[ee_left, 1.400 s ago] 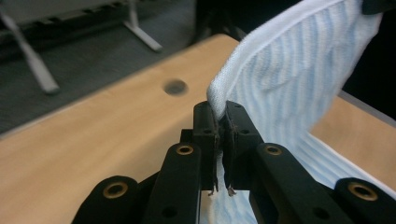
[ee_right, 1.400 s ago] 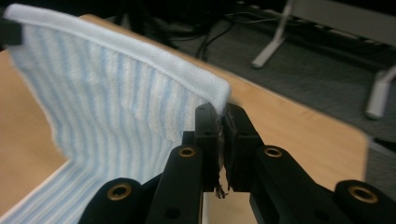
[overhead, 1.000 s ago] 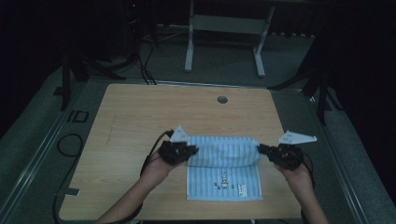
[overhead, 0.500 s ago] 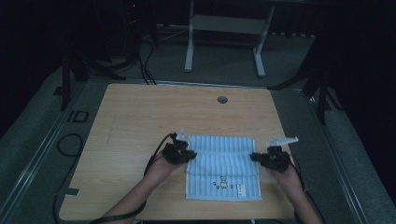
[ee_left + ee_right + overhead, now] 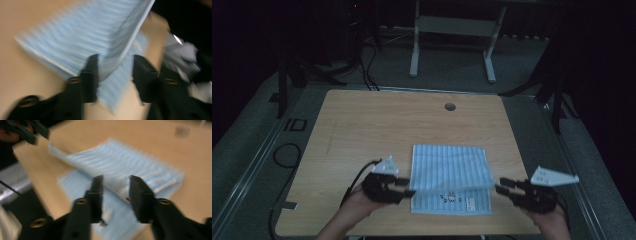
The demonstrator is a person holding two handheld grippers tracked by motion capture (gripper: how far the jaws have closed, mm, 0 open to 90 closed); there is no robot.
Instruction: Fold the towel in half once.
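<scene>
Towel label printing too small to read

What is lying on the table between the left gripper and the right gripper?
In the high view, a light-blue striped cloth lies folded on the wooden table between the left gripper and the right gripper.

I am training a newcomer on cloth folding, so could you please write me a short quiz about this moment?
1. True or false: the striped cloth lies folded over on the wooden table.
2. Which colour are the cloth's stripes? A red, B light blue, C green.
3. Fill in: the left tool and the right tool sit at the cloth's ____ edge, one at each side.

Key: 1 true, its upper layer stops short of the near edge. 2 B. 3 near; both tools have just been opening, and their jaws now stand apart with cloth between them but not pinched.
</scene>
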